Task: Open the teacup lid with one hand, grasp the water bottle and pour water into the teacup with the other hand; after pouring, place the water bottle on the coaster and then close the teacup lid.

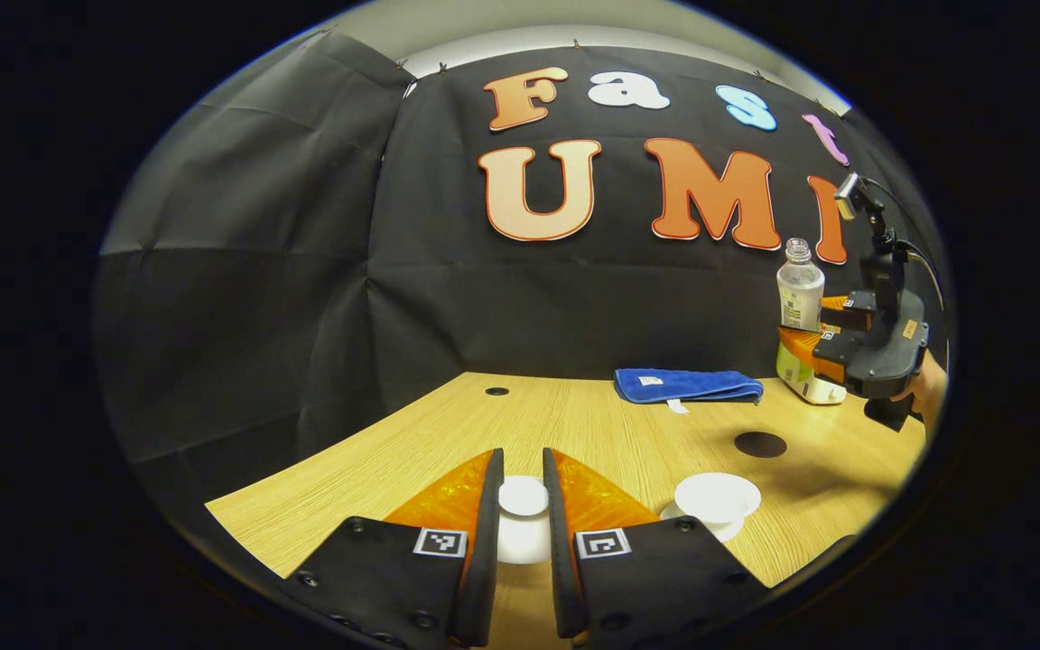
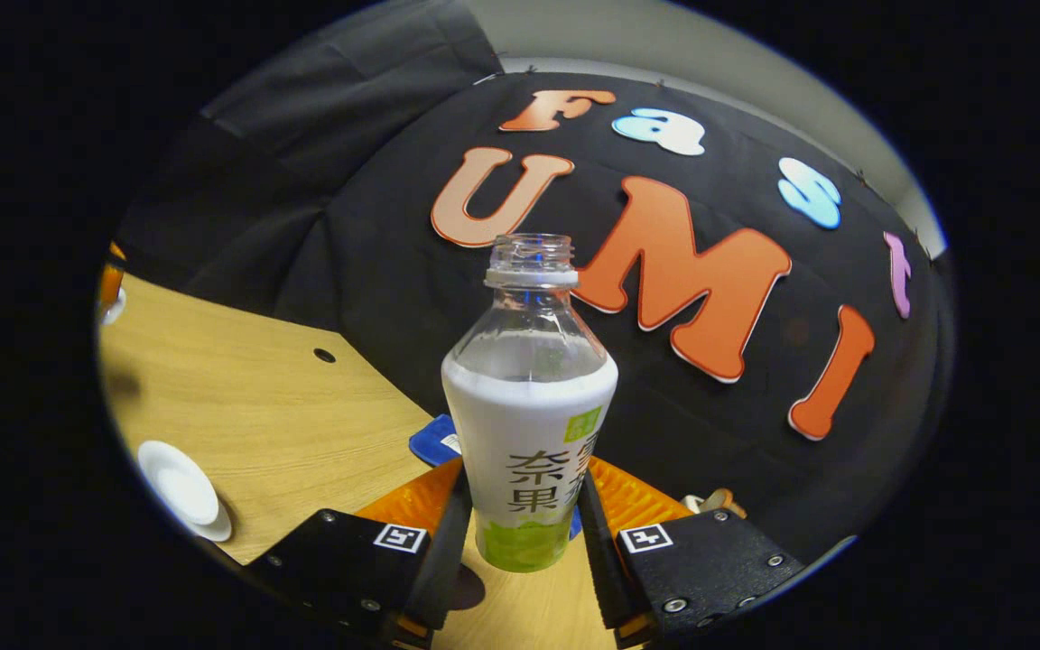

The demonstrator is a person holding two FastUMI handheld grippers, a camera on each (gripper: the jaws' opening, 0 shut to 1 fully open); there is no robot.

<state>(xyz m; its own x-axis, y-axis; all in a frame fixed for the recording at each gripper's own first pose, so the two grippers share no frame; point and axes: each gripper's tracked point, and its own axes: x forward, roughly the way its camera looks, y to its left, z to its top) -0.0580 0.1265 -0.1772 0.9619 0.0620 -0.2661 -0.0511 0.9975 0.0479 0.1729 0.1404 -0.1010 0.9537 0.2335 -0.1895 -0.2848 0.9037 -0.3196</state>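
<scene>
In the left gripper view, the left claw (image 1: 523,515) is closed on the white teacup lid (image 1: 523,498), its two fingers pressing the knob from either side, with the lid held just above the wooden counter (image 1: 574,424). To this claw's right, close by, sits the white teacup (image 1: 717,502), uncovered. Beyond the cup lies the dark round coaster (image 1: 760,443), bare, and past that a folded blue cloth (image 1: 688,385) near the booth wall. Farther right, well apart from the left claw, the right claw (image 1: 811,348) grips the water bottle (image 1: 799,311), lifted off the counter and upright. In the right gripper view, the right claw (image 2: 524,519) clamps the bottle (image 2: 529,424) by its labelled lower body, both fingers against it; the bottle has no cap and holds clear water up to the shoulder. The teacup (image 2: 181,487) lies off to this claw's left, low on the counter (image 2: 258,397).
</scene>
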